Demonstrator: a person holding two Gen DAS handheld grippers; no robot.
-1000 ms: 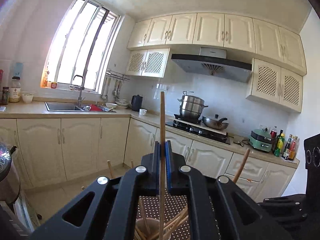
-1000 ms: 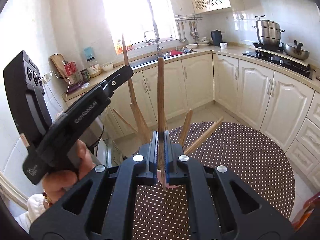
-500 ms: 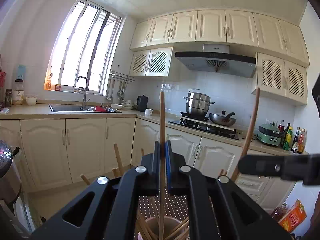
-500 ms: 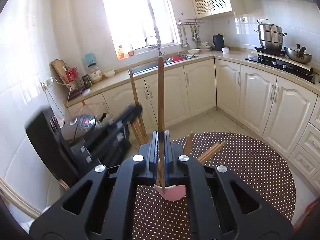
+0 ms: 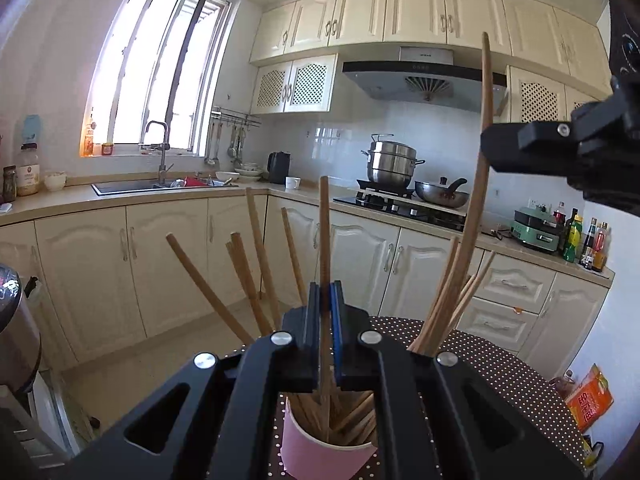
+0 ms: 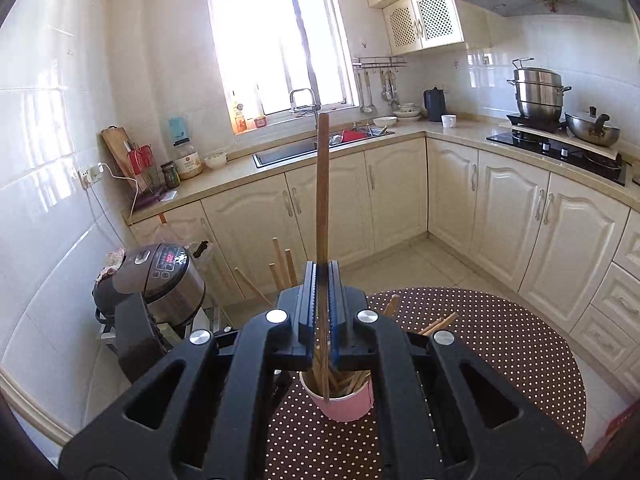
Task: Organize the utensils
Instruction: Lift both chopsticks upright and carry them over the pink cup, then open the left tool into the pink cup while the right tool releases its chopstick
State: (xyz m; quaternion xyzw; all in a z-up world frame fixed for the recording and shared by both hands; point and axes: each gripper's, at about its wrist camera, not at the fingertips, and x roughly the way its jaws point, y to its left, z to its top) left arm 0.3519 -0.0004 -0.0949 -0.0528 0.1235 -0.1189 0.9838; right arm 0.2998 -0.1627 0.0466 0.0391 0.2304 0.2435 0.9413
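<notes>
A pink cup [image 5: 320, 454] holding several wooden chopsticks [image 5: 256, 272] stands on the brown dotted table [image 5: 500, 364]. My left gripper [image 5: 325, 300] is shut on one upright chopstick [image 5: 324, 232] whose lower end reaches into the cup. My right gripper [image 6: 322, 280] is shut on another upright chopstick [image 6: 322, 184], its tip inside the cup [image 6: 344, 404]. The right gripper's body also shows in the left wrist view [image 5: 560, 148] at upper right, holding its long chopstick [image 5: 482, 160].
A rice cooker [image 6: 156, 280] stands left of the table [image 6: 500, 344]. Kitchen cabinets, a sink [image 6: 312, 148] and a stove with pots [image 6: 536, 92] line the far walls. An orange packet [image 5: 590, 396] lies on the floor at the right.
Both grippers have come down toward the cup, so the chopsticks' lower ends now sit inside it. The left gripper has dropped out of the right wrist view.
</notes>
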